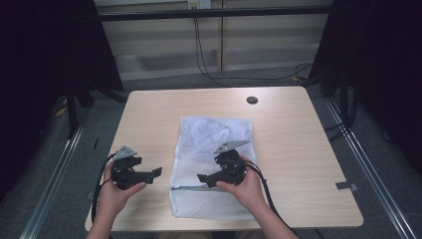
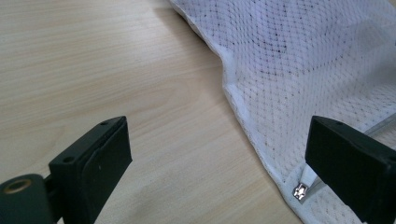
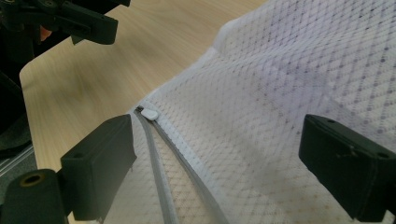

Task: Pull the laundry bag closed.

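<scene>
Both jaws apart: left hand-held gripper [image 1: 155, 172] should pin the mesh bag [image 1: 211, 144] edge while right hand-held gripper [image 1: 203, 178] pinches the zipper pull [image 3: 150, 113].

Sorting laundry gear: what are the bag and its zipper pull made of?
The white bag looks like soft synthetic mesh, by its fine open net weave. The zipper pull seems glossy white plastic; its small end stop glints like metal.

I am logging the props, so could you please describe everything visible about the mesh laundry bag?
The mesh laundry bag is white netting, lying flat on the wooden table with something pale inside. Its grey zipper, with a white pull at the bag's edge, is partly open. The right hand-held gripper hovers open above it.
</scene>
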Available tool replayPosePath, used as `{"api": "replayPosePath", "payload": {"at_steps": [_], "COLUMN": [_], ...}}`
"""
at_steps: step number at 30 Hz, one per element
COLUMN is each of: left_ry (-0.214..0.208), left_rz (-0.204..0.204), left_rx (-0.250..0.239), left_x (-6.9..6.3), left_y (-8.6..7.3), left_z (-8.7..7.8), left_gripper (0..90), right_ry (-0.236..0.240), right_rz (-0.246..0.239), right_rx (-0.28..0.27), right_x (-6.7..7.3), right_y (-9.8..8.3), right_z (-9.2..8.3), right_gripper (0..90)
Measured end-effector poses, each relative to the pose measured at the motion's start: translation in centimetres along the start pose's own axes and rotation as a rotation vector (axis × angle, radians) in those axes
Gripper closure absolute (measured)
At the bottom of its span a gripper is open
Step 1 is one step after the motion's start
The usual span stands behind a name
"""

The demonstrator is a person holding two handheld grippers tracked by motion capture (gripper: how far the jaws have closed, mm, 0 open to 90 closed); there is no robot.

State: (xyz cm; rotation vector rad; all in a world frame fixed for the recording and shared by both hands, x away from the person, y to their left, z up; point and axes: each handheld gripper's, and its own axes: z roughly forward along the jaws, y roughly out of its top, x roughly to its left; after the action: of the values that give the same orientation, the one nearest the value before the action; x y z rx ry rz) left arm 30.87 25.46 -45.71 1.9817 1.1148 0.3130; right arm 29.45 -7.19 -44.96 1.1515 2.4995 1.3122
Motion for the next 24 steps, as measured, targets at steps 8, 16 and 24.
{"api": "replayPosePath", "payload": {"at_steps": [8,16,24], "left_ry": [0.002,0.005,0.005], "left_rz": [0.004,0.006,0.005], "left_rx": [0.005,0.004,0.004], "left_x": [0.0,0.1,0.1], "left_y": [-0.1,-0.2,-0.2], "left_z": [-0.1,-0.3,-0.4], "left_gripper": [6.8,6.8,6.8], "right_ry": [0.018,0.040,0.058], "right_rz": [0.003,0.007,0.025], "right_rx": [0.010,0.021,0.032], "right_x": [0.5,0.9,1.1], "right_y": [0.3,0.4,0.5], "right_z": [1.0,2.0,2.9], "right_gripper": [10.0,12.3,14.3]}}
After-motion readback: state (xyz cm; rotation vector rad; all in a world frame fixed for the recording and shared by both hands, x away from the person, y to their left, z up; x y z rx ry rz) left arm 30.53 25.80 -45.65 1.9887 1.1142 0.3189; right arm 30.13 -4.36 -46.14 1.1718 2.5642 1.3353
